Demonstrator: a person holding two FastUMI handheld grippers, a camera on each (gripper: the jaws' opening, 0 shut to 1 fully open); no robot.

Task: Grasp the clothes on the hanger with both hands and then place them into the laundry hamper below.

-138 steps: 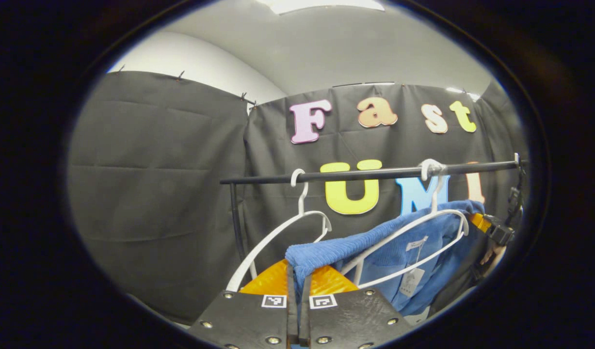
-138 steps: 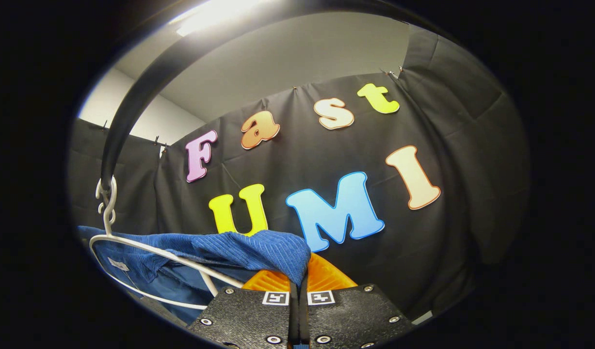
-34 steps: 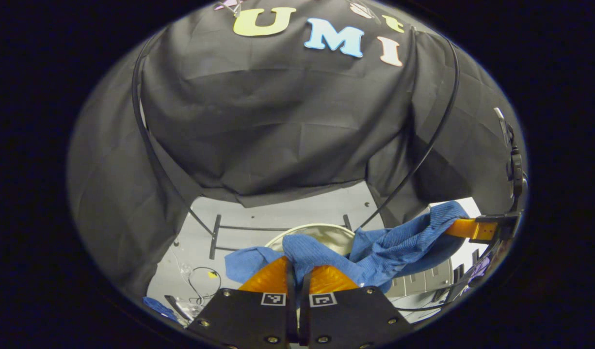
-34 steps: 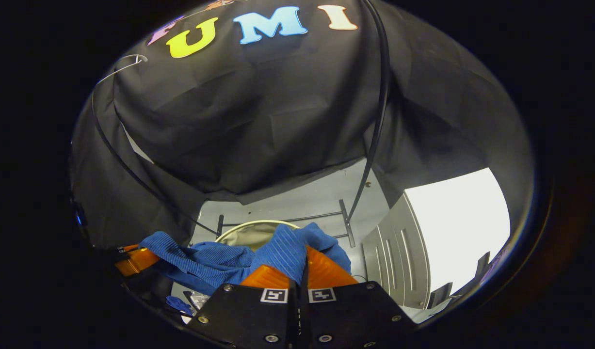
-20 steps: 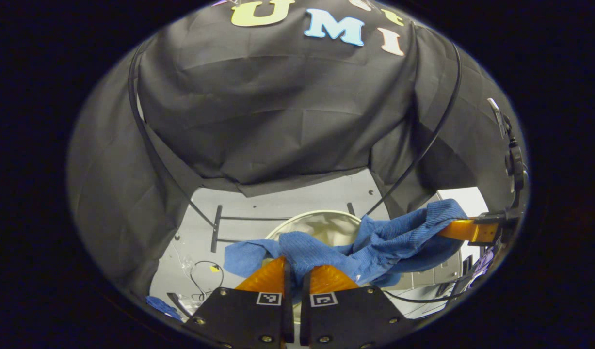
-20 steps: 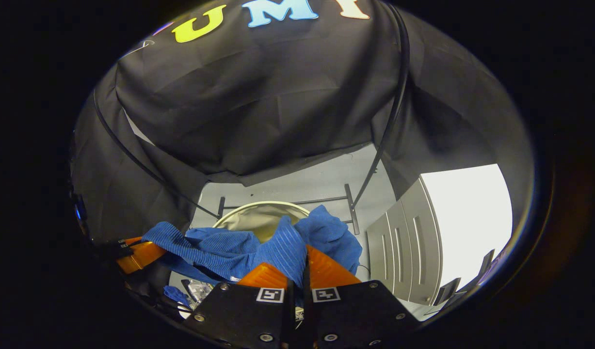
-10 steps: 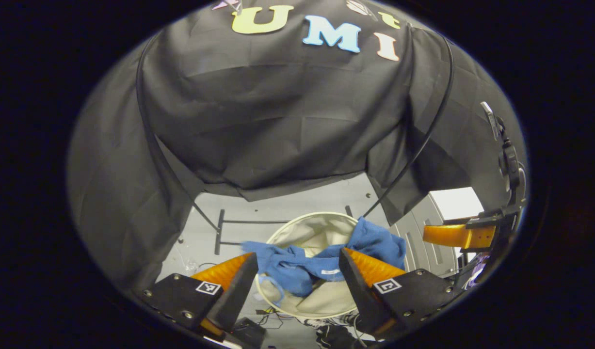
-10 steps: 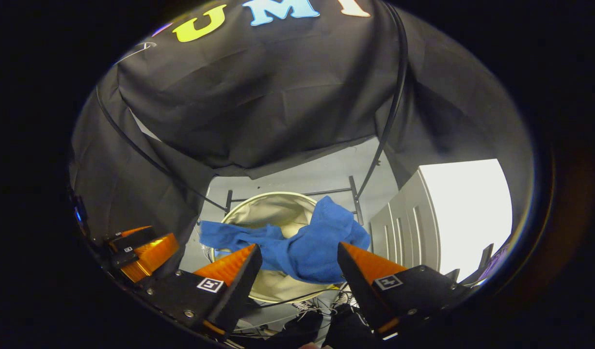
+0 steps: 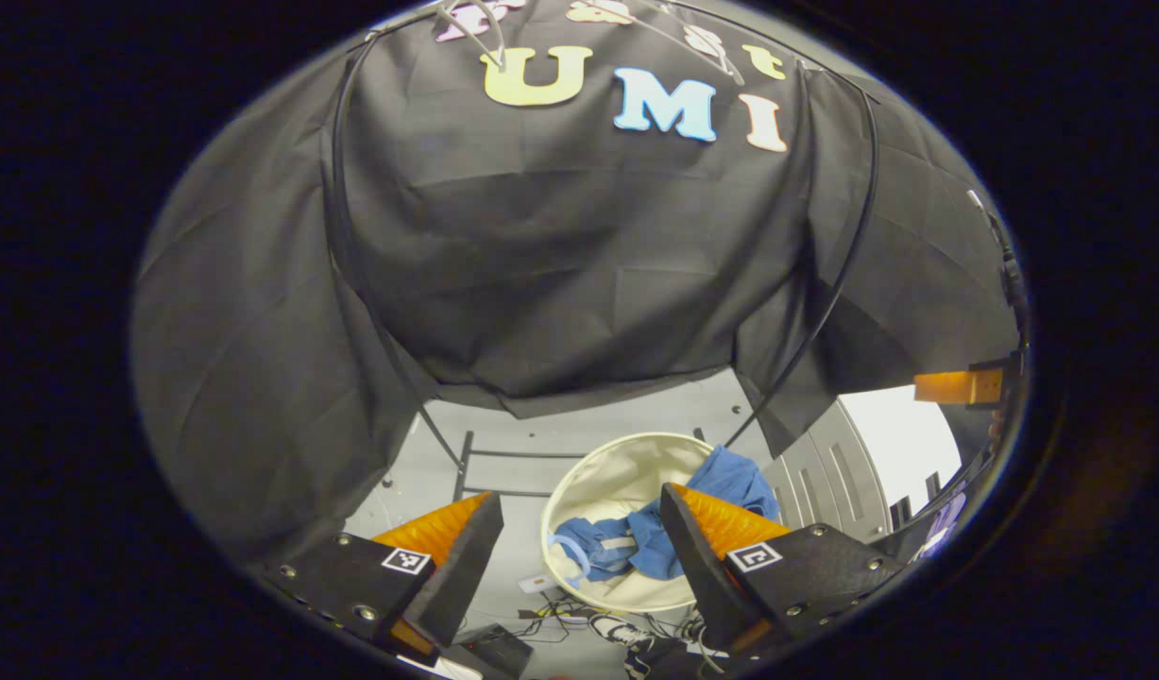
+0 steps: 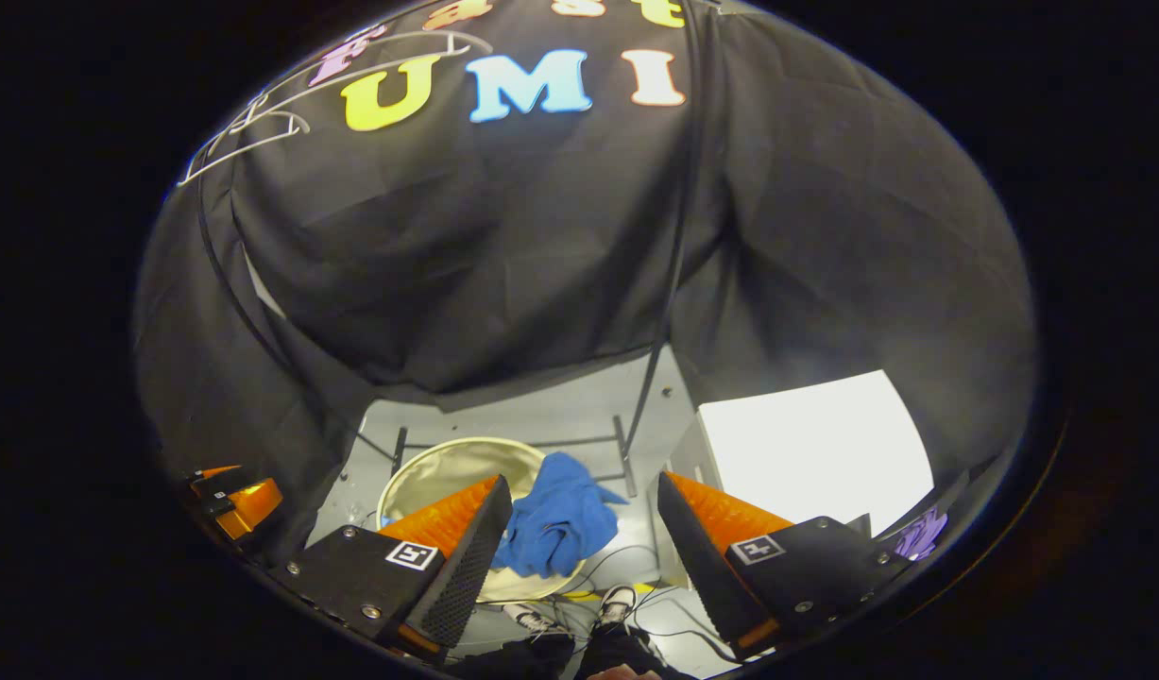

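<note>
The blue garment (image 9: pixel 655 534) lies in the round cream laundry hamper (image 9: pixel 626 463) on the floor, with part of it draped over the rim. In the right gripper view the blue garment (image 10: pixel 555 524) hangs over the hamper (image 10: pixel 428 472) edge. My left gripper (image 9: pixel 579 515) is open high above the hamper, nothing between its fingers. My right gripper (image 10: pixel 579 510) is also open and empty, above the hamper. The right gripper (image 9: pixel 957 385) shows at the right edge of the left gripper view. The left gripper (image 10: pixel 234 499) shows at the lower left of the right gripper view.
The black clothes rack's legs (image 9: pixel 371 312) and foot bar (image 9: pixel 513 455) stand around the hamper. White empty hangers (image 10: pixel 286 94) hang at the top. A white cabinet (image 10: pixel 806 444) stands to the right. Cables (image 9: pixel 579 619) and shoes lie on the floor below.
Both grippers opened and let go of the blue garment, which dropped into the hamper. Both have since risen, so the hamper looks smaller and farther below.
</note>
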